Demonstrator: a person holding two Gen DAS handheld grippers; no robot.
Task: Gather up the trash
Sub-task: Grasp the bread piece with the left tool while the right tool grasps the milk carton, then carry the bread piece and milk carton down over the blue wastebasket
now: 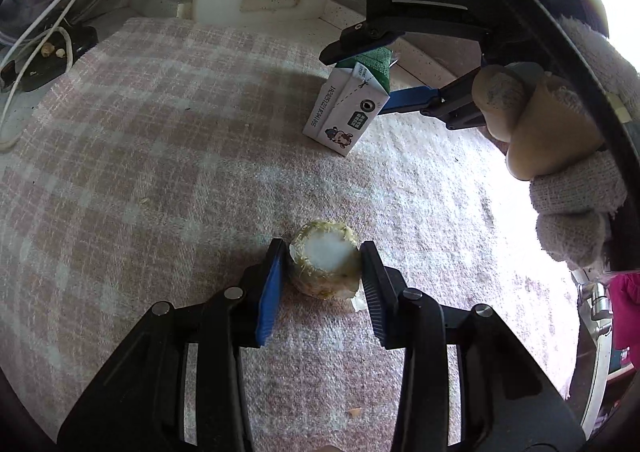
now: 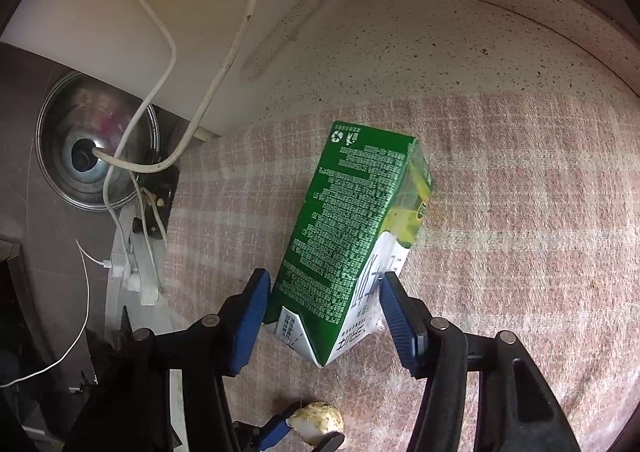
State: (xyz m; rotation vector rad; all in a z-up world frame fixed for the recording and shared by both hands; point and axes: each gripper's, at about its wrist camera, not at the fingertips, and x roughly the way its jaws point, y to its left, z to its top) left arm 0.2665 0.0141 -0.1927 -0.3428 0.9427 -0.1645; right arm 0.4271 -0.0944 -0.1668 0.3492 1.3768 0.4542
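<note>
both wrist views: steeply downward, close | shared: plaid cloth, carton

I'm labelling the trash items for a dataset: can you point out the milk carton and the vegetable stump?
milk carton (image 2: 344, 228): right wrist view, on its green printed side panel.
vegetable stump (image 1: 326, 256): left wrist view, on its pale cut top face.
</note>
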